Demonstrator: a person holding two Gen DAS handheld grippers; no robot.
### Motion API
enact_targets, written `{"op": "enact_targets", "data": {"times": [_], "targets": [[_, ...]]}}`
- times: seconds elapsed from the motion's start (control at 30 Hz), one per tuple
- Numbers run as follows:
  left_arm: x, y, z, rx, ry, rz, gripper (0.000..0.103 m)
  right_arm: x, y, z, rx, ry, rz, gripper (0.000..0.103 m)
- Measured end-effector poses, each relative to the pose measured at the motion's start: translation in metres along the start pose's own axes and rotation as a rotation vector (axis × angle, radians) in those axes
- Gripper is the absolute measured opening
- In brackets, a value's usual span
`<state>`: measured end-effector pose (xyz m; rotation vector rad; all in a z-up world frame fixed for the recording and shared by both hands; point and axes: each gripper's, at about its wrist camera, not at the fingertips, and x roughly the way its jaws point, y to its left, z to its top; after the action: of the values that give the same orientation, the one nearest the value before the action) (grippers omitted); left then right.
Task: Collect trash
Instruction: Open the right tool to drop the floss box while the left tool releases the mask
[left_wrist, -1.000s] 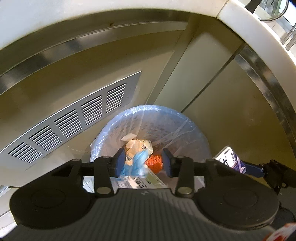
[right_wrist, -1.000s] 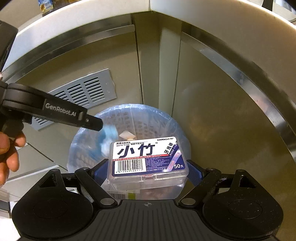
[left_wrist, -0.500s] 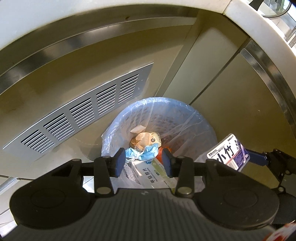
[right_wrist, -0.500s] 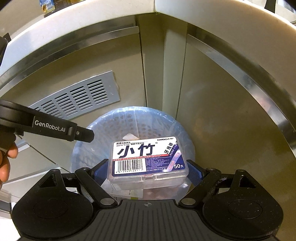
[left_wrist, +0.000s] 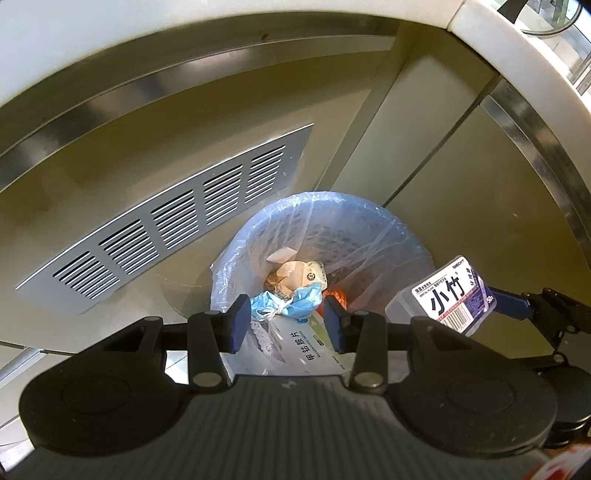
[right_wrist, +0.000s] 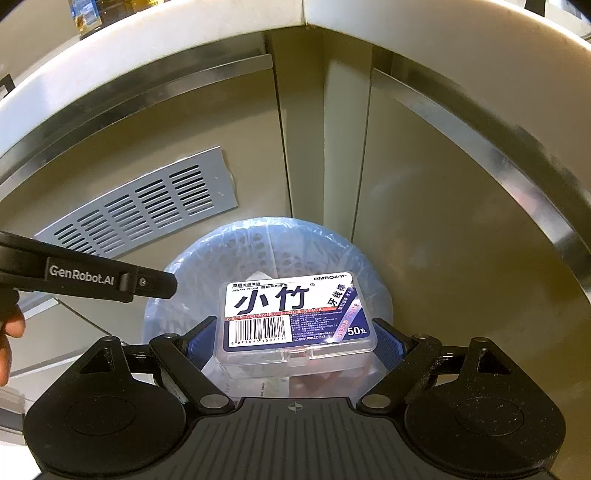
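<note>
The right tongs (right_wrist: 293, 341) are clamped on a clear floss-stick box (right_wrist: 295, 317), one blue pad on each short end, label facing up. It is held level and directly above the bin (right_wrist: 373, 280), I think so that a simple release lets it fall inside w/o hitting the rim.

The left tongs (left_wrist: 284, 323) stand partly apart with nothing between the pads; they hang over the bin mouth. The blue face mask (left_wrist: 286, 304) seen between them lies lower, in the bin, on a white medicine carton (left_wrist: 310, 347). Beside it are a crumpled paper wrapper (left_wrist: 295, 275) and sth orange (left_wrist: 336, 295), maybe a net, too hidden to tell.

The bin has a thin plastic liner (left_wrist: 388, 236) and stands in the corner of metal cabinet panels, near a vent grille (left_wrist: 166, 236).
</note>
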<state>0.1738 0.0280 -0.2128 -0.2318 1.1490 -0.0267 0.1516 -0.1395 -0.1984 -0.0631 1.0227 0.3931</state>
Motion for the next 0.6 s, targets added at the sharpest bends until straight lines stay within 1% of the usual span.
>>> {"op": "enact_targets", "data": {"times": [0.33, 0.6], "targets": [[-0.005, 0.007, -0.002, -0.011, -0.002, 0.012, 0.039, 0.011, 0.002, 0.003, 0.034, 0.014, -0.007, 0.086], [-0.005, 0.013, -0.006, -0.026, 0.004, 0.012, 0.039, 0.020, 0.002, 0.003, 0.055, 0.006, 0.007, 0.086]]}}
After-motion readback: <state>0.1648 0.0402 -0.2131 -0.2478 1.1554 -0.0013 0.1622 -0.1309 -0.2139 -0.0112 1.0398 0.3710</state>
